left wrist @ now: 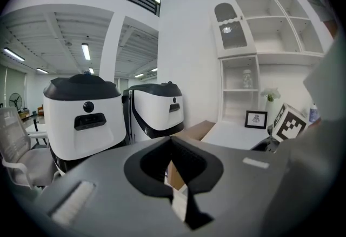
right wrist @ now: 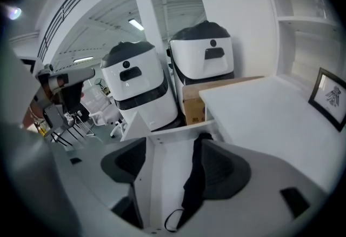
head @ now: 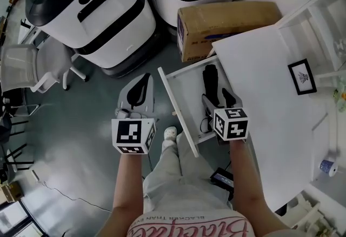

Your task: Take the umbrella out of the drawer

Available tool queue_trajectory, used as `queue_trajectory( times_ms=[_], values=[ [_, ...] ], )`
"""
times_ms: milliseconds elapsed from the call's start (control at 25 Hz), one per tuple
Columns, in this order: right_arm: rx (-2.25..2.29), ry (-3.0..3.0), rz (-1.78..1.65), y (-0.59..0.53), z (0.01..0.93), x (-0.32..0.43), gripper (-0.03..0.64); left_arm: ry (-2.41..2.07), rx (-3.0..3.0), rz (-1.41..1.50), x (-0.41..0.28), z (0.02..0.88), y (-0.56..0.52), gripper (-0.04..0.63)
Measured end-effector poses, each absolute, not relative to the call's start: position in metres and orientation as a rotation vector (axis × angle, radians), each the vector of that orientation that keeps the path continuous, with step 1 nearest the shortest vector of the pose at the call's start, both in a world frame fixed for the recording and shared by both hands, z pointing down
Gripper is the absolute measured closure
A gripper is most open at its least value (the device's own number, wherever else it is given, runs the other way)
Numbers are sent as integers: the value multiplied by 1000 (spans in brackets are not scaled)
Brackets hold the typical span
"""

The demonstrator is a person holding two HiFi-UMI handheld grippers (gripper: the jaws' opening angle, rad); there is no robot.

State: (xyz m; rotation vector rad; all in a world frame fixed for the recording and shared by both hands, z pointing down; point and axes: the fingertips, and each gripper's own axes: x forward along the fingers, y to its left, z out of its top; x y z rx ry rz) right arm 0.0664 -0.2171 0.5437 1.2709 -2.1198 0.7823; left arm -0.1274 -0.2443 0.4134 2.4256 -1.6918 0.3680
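Note:
A black folded umbrella lies lengthwise in the open white drawer pulled out from the desk. My right gripper hangs over the drawer's near end, open. In the right gripper view the umbrella runs between the spread jaws, close against the right finger, and its strap loop lies at the near end. The right gripper is not closed on it. My left gripper is outside the drawer, over the floor to its left. Seen in its own view, the left gripper is shut and holds nothing.
A cardboard box stands on the floor behind the drawer, with two large white-and-black machines behind it. The white desk top carries a small picture frame. Shelves rise at the right. An office chair stands far left.

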Motion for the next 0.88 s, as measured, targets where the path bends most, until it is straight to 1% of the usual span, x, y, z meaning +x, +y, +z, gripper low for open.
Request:
queue_trajectory(
  times_ms=[880],
  values=[
    [1232, -1810, 947, -224, 669, 90, 304, -1539, 2417, 435, -111, 470, -267, 586]
  ],
)
